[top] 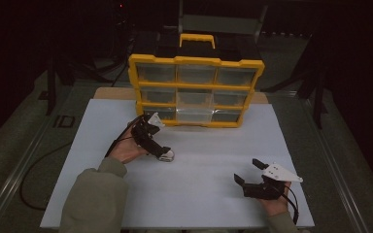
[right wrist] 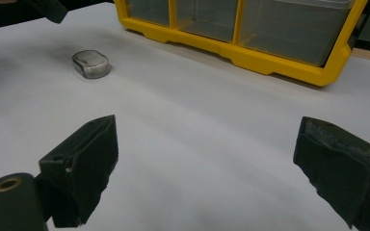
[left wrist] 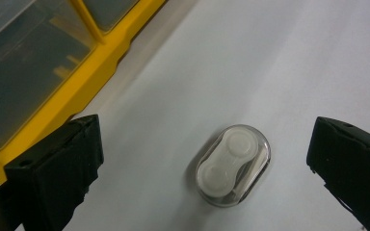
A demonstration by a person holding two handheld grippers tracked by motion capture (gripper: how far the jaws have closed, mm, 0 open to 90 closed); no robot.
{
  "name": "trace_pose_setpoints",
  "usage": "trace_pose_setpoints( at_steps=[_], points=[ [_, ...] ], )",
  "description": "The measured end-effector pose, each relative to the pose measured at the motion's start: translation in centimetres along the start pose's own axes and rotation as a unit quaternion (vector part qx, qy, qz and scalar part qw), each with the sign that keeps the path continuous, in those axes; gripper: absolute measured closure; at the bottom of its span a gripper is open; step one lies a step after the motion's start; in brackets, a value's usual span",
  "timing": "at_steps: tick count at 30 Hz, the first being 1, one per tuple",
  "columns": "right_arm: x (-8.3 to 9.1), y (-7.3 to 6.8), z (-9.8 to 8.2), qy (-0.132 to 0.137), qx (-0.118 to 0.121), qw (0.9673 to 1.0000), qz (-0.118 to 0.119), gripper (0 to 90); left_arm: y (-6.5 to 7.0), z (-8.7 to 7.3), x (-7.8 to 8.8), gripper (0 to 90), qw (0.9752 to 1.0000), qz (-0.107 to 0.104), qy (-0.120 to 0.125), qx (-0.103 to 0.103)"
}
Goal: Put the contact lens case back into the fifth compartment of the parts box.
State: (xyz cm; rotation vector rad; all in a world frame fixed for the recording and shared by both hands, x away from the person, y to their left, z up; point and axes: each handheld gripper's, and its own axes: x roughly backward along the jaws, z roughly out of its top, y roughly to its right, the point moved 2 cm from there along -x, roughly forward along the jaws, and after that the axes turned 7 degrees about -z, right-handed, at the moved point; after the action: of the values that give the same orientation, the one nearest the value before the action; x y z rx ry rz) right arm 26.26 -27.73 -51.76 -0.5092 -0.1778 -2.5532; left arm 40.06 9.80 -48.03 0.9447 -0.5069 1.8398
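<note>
A small clear oval case point(left wrist: 233, 166) with a white two-lobed insert lies flat on the white board. My left gripper point(left wrist: 204, 139) hovers just above it, open, jaws wide on either side and not touching it. From above, the left gripper point(top: 159, 148) points down at the case point(top: 167, 156), close to the lower left corner of the yellow drawer organizer point(top: 194, 90). My right gripper point(top: 248, 171) stands open near the board's front right with nothing between its jaws. In the right gripper view, that gripper point(right wrist: 207, 139) faces the case point(right wrist: 91, 64) from far off.
The yellow organizer point(right wrist: 270, 57) has clear drawers in three rows and a yellow handle point(top: 197, 39) on top; it stands at the back of the white board point(top: 199, 194). Its yellow frame point(left wrist: 77, 91) runs close to my left jaw. Dark floor surrounds the table.
</note>
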Motion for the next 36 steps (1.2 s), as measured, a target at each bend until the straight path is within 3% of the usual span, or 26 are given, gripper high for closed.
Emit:
trace_pose_setpoints(
  at_steps=[13,18,21,28,29,33,36],
  points=[
    [-0.1,-0.1,0.0,0.000,0.004,1.0000,0.003,8.7,0.2,0.5,-1.4,0.0,0.9995,-0.019,-0.022,-0.008],
    [-0.1,0.0,0.0,0.001,0.002,1.0000,0.005,8.7,0.6,0.6,-2.2,1.0,0.9979,-0.049,-0.041,-0.011],
    [-0.1,-0.1,0.0,0.001,0.003,1.0000,0.005,8.7,0.7,0.7,-2.8,1.8,0.9973,-0.053,-0.050,-0.010],
    [-0.1,0.0,0.0,0.002,0.003,1.0000,0.006,8.7,0.7,0.5,-3.5,3.2,0.9970,-0.043,-0.062,-0.017],
    [-0.1,0.0,0.0,0.002,0.003,1.0000,0.007,8.7,1.0,0.4,-3.9,4.3,0.9963,-0.039,-0.071,-0.029],
    [0.0,0.0,0.0,0.003,0.003,1.0000,0.006,8.7,1.2,0.1,-4.5,8.2,0.9946,-0.029,-0.092,-0.037],
    [0.0,0.0,0.0,0.004,0.003,1.0000,0.006,8.7,1.3,-0.1,-4.9,12.8,0.9931,-0.038,-0.104,-0.038]
  ],
)
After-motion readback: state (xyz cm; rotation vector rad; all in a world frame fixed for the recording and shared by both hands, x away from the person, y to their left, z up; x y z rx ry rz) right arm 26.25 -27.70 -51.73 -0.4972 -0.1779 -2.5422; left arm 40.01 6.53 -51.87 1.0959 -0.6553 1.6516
